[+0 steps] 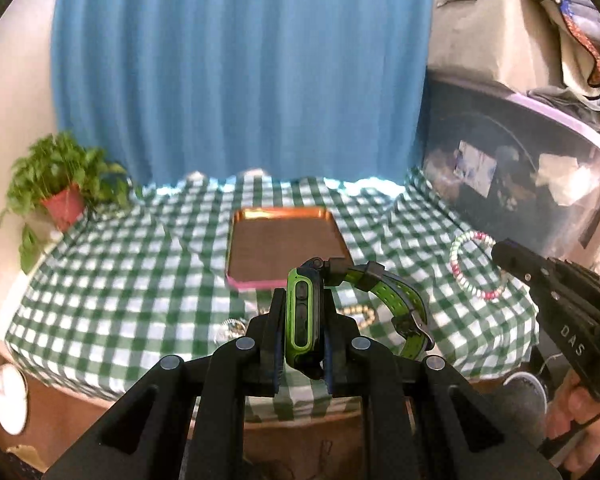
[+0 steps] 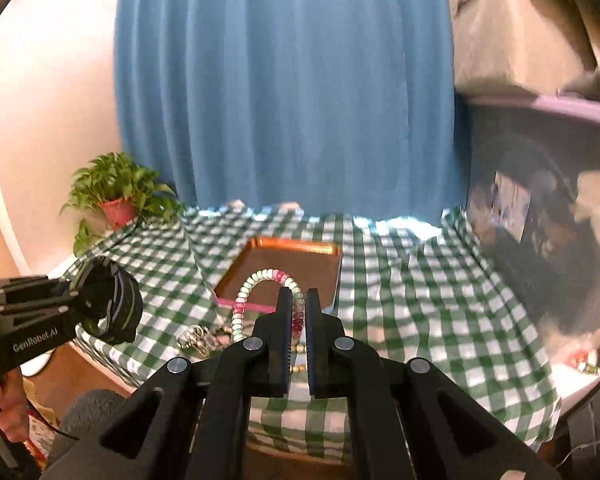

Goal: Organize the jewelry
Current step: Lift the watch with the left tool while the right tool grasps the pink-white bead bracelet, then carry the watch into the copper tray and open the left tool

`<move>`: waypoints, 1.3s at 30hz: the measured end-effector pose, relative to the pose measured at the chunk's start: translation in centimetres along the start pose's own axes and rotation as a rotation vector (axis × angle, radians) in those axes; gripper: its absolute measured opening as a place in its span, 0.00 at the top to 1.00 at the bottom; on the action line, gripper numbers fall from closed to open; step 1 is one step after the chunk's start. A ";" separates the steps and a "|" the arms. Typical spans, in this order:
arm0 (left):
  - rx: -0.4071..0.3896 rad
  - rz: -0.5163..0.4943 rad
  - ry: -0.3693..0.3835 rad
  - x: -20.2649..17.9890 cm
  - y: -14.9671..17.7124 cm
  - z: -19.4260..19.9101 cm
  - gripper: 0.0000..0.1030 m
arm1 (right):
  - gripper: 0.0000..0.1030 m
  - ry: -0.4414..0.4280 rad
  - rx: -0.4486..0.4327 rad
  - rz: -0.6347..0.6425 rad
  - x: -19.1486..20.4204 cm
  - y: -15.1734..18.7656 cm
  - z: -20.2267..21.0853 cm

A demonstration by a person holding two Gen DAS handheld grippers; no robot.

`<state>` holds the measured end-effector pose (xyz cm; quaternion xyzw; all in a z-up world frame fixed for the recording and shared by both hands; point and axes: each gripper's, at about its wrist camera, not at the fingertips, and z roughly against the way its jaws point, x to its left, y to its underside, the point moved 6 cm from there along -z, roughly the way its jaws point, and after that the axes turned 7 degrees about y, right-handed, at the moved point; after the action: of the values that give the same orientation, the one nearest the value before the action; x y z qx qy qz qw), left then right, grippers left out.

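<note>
Left gripper (image 1: pixel 302 322) clamped narrow on the case of a green-and-black watch (image 1: pixel 304 312), held edge-on above the near part of the gingham tablecloth (image 1: pixel 112 288), strap curling off to the right. Right gripper (image 2: pixel 298 320) pinched on a pink, white and green bead bracelet (image 2: pixel 260 280), its loop arching up and left over the near pink rim of the copper tray (image 2: pixel 296 246). Bare checked cloth right of the tray up to the dark storage bin (image 2: pixel 540 208); loose beads and a small silver piece (image 2: pixel 190 336) near the front table edge; potted plant (image 2: pixel 118 196) at far left.
</note>
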<state>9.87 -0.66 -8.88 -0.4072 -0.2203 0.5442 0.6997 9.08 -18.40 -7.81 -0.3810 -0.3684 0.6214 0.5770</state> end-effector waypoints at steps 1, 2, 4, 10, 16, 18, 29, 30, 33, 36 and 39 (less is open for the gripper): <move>-0.009 -0.003 -0.009 -0.1 -0.1 0.3 0.85 | 0.95 -0.006 -0.010 0.000 0.0 -0.2 0.4; -0.016 -0.002 -0.021 -0.1 -0.2 0.4 0.85 | 0.95 -0.013 -0.020 -0.001 0.0 -0.4 0.8; -0.020 -0.005 -0.045 -0.2 0.1 0.6 0.85 | 0.95 -0.031 -0.031 -0.010 -0.1 -0.5 1.3; -0.006 0.003 -0.063 -0.3 0.7 0.4 0.85 | 0.95 -0.056 -0.032 -0.010 -0.2 0.1 1.2; 0.003 0.018 -0.074 0.2 1.3 0.0 0.85 | 0.95 -0.092 -0.010 -0.015 0.2 1.1 0.0; 0.014 0.009 -0.074 0.2 1.1 -0.6 0.85 | 0.95 -0.092 0.002 -0.022 0.3 1.4 -0.7; 0.046 0.036 -0.051 2.9 -0.9 -7.4 0.85 | 0.96 -0.063 0.063 0.011 0.7 1.1 -6.6; 0.071 0.044 -0.057 3.6 -0.7 -9.1 0.85 | 0.96 -0.048 0.066 0.022 0.7 1.2 -7.6; 0.140 0.082 -0.038 5.3 0.8 -13.1 0.85 | 0.96 -0.053 0.133 0.035 0.5 2.9 -11.5; 0.223 0.098 -0.018 6.1 4.5 -16.3 0.85 | 0.96 -0.079 0.262 0.022 -0.6 7.4 -15.4; 0.329 0.125 0.004 6.5 9.2 -19.2 0.85 | 0.87 -0.094 0.363 -0.062 -2.7 12.8 -17.2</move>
<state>20.96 -0.16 -28.23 -0.3012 -0.1014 0.6145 0.7221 19.10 -21.61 -26.69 -0.2297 -0.2882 0.6768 0.6373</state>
